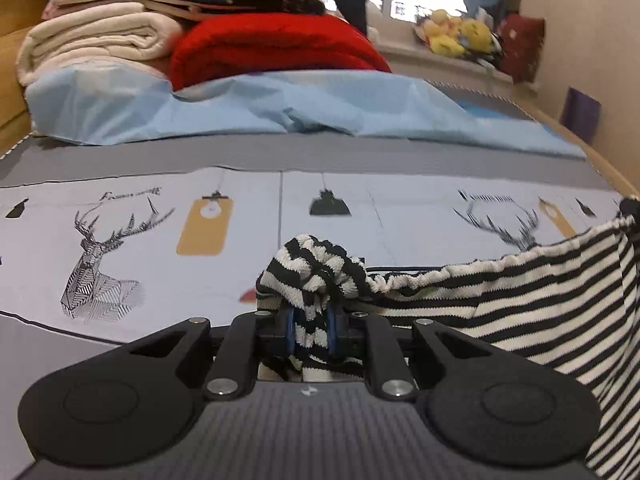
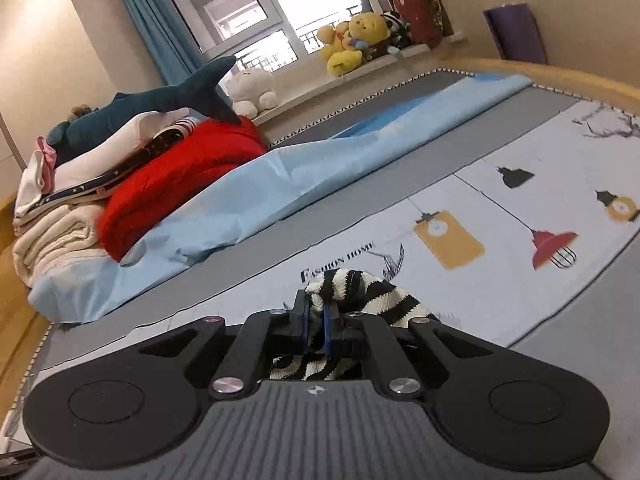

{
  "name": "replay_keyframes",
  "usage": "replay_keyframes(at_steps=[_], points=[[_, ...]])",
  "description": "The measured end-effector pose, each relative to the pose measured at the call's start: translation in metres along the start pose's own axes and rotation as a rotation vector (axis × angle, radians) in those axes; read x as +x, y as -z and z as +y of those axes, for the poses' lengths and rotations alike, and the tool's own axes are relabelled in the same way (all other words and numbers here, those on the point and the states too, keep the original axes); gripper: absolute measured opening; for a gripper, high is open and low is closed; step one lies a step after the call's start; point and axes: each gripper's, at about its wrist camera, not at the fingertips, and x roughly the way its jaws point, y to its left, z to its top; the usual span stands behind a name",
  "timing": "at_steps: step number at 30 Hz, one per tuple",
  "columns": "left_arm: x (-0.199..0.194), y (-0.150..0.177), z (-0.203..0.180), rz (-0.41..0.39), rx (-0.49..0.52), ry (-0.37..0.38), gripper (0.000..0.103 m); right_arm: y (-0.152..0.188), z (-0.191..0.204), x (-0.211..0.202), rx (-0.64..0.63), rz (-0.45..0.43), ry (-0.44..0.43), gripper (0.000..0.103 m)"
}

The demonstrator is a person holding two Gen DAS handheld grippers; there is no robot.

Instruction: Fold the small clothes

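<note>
Both grippers are clamped on the striped garment [image 1: 520,292]: the left gripper [image 1: 312,332] pinches a bunched corner between its fingers, the right gripper [image 2: 316,330] another. Just beyond the right fingertips, the bedsheet [image 2: 500,280] reads "FASHION HOME".

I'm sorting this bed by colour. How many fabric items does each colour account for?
Black-and-white striped knit garment, clamped in both tools: 1
Red folded knit blanket: 1
Cream folded blanket: 1
Light blue crumpled sheet: 1
Dark teal plush shark: 1
Total: 5
</note>
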Motion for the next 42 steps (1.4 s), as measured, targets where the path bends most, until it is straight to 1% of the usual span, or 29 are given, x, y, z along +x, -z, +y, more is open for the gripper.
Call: replay_keyframes(at_steps=[4,7,8,9,10,11,12,13,14,16,17,18,20,23,26,28,30,31,32,33,34,35,37,38,40,42], points=[[0.008,-0.01,0.003,-0.039,-0.041,-0.022,0.016,-0.003,0.008,0.016,-0.028,-0.036,0.006,0.006],[0.02,-0.014,0.004,-0.027,-0.071,-0.038,0.017,-0.004,0.015,0.024,-0.053,-0.059,0.011,0.006],[0.025,-0.014,0.005,-0.004,-0.085,-0.04,0.023,-0.003,0.017,0.025,-0.055,-0.059,0.012,0.006],[0.034,-0.014,0.007,0.042,-0.103,-0.037,0.033,-0.002,0.018,0.029,-0.058,-0.05,0.015,0.007],[0.046,-0.011,0.009,0.12,-0.121,-0.028,0.043,-0.001,0.018,0.035,-0.065,-0.025,0.026,0.011],[0.055,-0.008,0.011,0.191,-0.132,-0.015,0.055,0.001,0.018,0.044,-0.075,0.022,0.048,0.012],[0.063,-0.004,0.014,0.263,-0.145,-0.004,0.055,0.004,0.015,0.055,-0.089,0.091,0.073,0.027],[0.064,-0.001,0.017,0.296,-0.16,-0.001,0.055,0.009,0.012,0.064,-0.102,0.162,0.097,0.044],[0.062,-0.001,0.021,0.3,-0.171,0.009,0.055,0.017,0.008,0.073,-0.119,0.243,0.141,0.048],[0.052,-0.003,0.028,0.298,-0.185,0.05,0.057,0.025,-0.003,0.079,-0.121,0.334,0.193,0.047],[0.046,-0.002,0.032,0.303,-0.193,0.072,0.059,0.024,-0.01,0.076,-0.105,0.352,0.19,0.047],[0.039,-0.001,0.035,0.309,-0.198,0.088,0.059,0.022,-0.013,0.071,-0.09,0.352,0.179,0.047],[0.022,0.005,0.042,0.319,-0.204,0.106,0.059,0.012,-0.022,0.052,-0.073,0.321,0.162,0.047],[-0.011,0.016,0.062,0.368,-0.266,0.115,0.059,0.003,-0.034,0.019,-0.069,0.306,0.169,0.051],[-0.045,0.026,0.079,0.394,-0.312,0.125,0.059,0.005,-0.054,-0.015,-0.032,0.366,0.167,0.051],[-0.064,0.037,0.088,0.403,-0.334,0.13,0.059,0.01,-0.066,-0.037,-0.033,0.398,0.154,0.051],[-0.076,0.053,0.093,0.397,-0.357,0.12,0.059,0.022,-0.076,-0.058,-0.05,0.435,0.151,0.052],[-0.077,0.062,0.096,0.391,-0.375,0.118,0.059,0.029,-0.081,-0.066,-0.055,0.451,0.154,0.053],[-0.075,0.076,0.097,0.404,-0.395,0.12,0.059,0.039,-0.088,-0.074,-0.05,0.471,0.163,0.054],[-0.067,0.086,0.098,0.495,-0.409,0.098,0.056,0.047,-0.095,-0.08,-0.035,0.49,0.173,0.054],[-0.062,0.091,0.098,0.547,-0.425,0.077,0.055,0.055,-0.103,-0.083,-0.006,0.53,0.199,0.054],[-0.063,0.091,0.098,0.526,-0.427,0.082,0.055,0.06,-0.107,-0.085,0.021,0.545,0.217,0.054],[-0.064,0.089,0.095,0.503,-0.386,0.072,0.057,0.065,-0.107,-0.089,0.048,0.525,0.217,0.054],[-0.062,0.09,0.092,0.514,-0.369,0.055,0.057,0.067,-0.106,-0.09,0.049,0.521,0.218,0.054],[-0.059,0.095,0.09,0.55,-0.367,0.036,0.057,0.074,-0.102,-0.088,0.04,0.53,0.228,0.054],[-0.059,0.096,0.087,0.552,-0.367,0.026,0.057,0.079,-0.098,-0.087,0.027,0.528,0.249,0.054]])
